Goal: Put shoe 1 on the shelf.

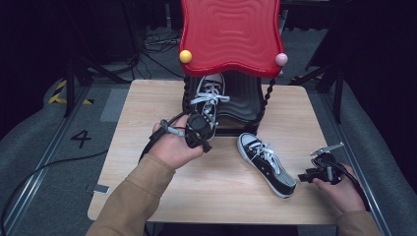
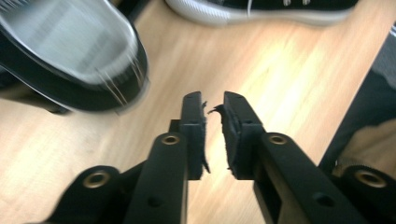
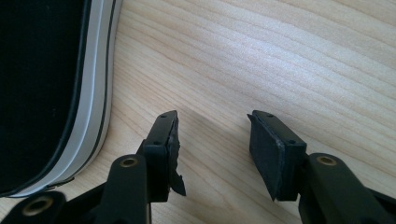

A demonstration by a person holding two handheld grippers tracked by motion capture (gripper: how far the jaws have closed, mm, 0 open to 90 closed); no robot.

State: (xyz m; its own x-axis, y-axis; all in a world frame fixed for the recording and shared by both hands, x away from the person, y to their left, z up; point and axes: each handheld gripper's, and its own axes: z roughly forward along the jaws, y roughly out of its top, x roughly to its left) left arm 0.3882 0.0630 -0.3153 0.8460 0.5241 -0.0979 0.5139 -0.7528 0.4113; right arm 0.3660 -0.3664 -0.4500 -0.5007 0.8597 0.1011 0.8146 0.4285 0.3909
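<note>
The sneaker (image 1: 268, 164) looked light and floppy, so I'd grab its heel collar; left gripper (image 2: 214, 133) nearly closed, empty, right gripper (image 3: 215, 154) wide open, empty.

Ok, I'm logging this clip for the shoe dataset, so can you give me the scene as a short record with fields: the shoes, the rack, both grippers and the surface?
surface: wooden table
rack: black shelf with a red wavy top at the table's far edge
shoe on rack: black-and-white sneaker, toe toward the person
shoe on table: matching sneaker, lying between the two grippers
left gripper: by the rack shoe's toe, jaws nearly closed with a narrow gap, holding nothing
right gripper: right of the table sneaker, jaws open, empty
</note>
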